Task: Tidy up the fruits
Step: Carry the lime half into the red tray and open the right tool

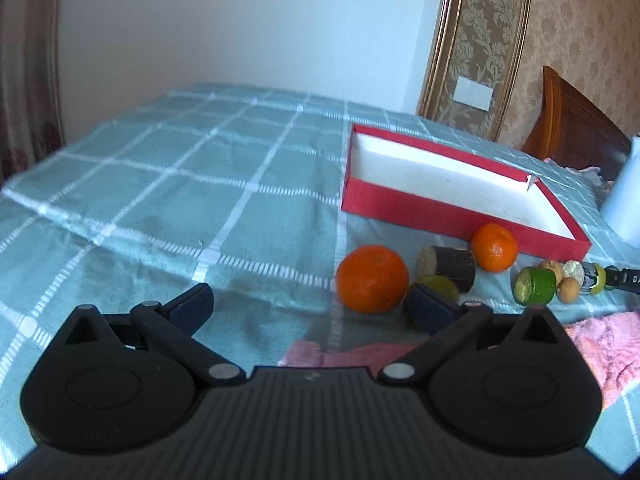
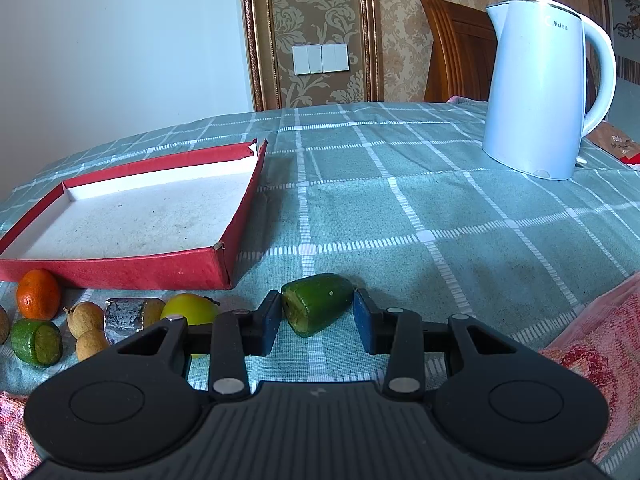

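Both tongs are standing with jaws apart. Right tongs (image 2: 316, 320) are straddling a green cut fruit piece (image 2: 316, 304); the left pad looks to be touching its cut face, the right pad sitting just beside the rounded end, so a firm grip cannot be told. Left tongs (image 1: 312, 308) are gaping wide over bare cloth, holding nothing.

"Midea" is reading in grey on the white kettle (image 2: 548, 80), standing well ahead and right of the right tongs.

Only the left wrist view is showing the big orange (image 1: 372, 278) just ahead of its right pad, with a dark-skinned cut chunk (image 1: 448, 266) beyond. Only the right wrist view is showing the whole kettle and a triple wall switch (image 2: 321, 59).

A red box (image 2: 120, 268) with a white inside is lying ahead and left of the right tongs, a small orange (image 2: 38, 294) and other fruits lying near its front wall. Everything is resting on a teal checked cloth (image 2: 440, 208), with patterned wallpaper behind.
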{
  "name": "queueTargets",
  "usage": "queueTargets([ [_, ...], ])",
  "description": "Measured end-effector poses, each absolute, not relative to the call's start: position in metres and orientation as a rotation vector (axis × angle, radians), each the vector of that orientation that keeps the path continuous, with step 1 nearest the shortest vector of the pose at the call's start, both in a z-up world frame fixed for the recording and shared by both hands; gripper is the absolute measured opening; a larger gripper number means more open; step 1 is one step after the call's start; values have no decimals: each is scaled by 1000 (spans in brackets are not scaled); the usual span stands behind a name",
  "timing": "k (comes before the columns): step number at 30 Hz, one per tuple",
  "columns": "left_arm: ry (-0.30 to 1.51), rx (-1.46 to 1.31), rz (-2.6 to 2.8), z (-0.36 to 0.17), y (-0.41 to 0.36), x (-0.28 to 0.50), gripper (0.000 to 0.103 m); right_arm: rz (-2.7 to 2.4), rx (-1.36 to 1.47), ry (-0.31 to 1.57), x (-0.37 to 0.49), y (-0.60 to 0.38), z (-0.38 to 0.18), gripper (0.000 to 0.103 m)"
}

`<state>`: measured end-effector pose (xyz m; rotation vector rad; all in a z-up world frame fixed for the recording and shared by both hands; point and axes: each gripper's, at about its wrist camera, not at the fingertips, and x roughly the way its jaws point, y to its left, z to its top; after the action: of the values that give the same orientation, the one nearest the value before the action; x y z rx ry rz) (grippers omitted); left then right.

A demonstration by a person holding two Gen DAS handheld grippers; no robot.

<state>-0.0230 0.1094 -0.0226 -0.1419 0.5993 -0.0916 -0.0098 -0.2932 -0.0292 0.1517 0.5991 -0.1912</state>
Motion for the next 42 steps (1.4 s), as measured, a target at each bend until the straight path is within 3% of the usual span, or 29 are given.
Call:
queueTargets([
  [12, 609, 29, -174, -23, 88, -2, 103, -196, 144, 597, -10, -292, -29, 38],
  [18, 623, -24, -188, -25, 91, 4, 103, -189, 155, 597, -15, -292, -23, 38],
  [20, 627, -55, -220, -26, 96, 5, 94, -175, 156, 588, -15, -292, -18, 38],
  [27, 610, -39, -299, -23, 102, -3, 83, -147, 109, 554, -14, -277, -7, 38],
  [35, 584, 128, -324, -20, 82, 5, 86, -104, 95, 538, -6, -264, 3, 38],
  [39, 591, 158, -358, -32, 79, 10, 82, -84, 71, 524, 4, -255, 11, 38],
  [42, 583, 153, -387, -29, 78, 4, 65, -54, 50, 527, 18, -246, 17, 38],
])
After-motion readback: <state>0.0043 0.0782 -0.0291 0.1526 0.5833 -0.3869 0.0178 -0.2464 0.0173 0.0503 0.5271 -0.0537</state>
